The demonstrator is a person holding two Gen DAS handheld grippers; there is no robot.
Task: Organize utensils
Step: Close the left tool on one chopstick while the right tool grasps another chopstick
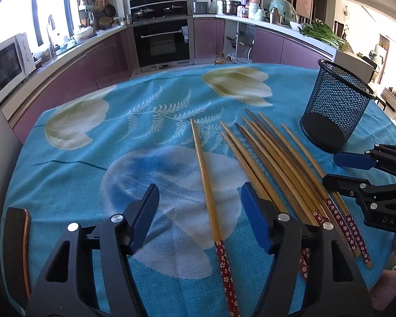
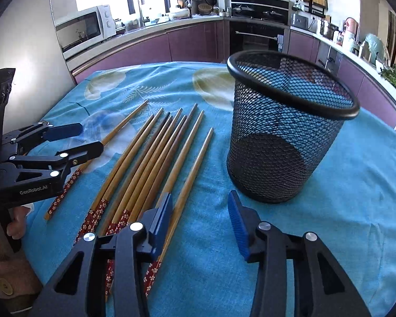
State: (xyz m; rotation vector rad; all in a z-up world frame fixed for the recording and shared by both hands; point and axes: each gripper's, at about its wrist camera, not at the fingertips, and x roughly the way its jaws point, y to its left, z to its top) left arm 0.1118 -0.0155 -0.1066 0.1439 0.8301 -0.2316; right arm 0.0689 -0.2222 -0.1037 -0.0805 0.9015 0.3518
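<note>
While the mesh cup [image 2: 285, 137] stood upright on the blue flowered cloth [image 1: 97, 174] over the desk, both tools hung low above the chopsticks, each pointing down at a slant. Landmark: the cup. It looked empty, the cloth showing through its mesh.

The bundle of chopsticks [image 2: 145, 169] lay flat on the cloth just left of the cup, tips away from the cameras, red flowered ends near. One single chopstick [image 1: 211, 198] lay apart, further left of the cup than the bundle.

The left hand-held gripper [image 1: 198, 211] had its jaws spread with a clear gap; the single chopstick lay on the cloth in that gap, neither pad pressing it. Its right pad [image 1: 253, 211] sat over the bundle's near ends; contact unclear.

The right hand-held gripper [image 2: 200, 224] had its jaws parted too, nothing pinched, only bare cloth between them, in front of the cup's base. Its left pad [image 2: 161, 222] sat over the bundle's rightmost chopsticks; touching or not, cannot tell.

Fingers of a hand [image 2: 15, 224] gripped the left tool's handle, far left of the cup.
</note>
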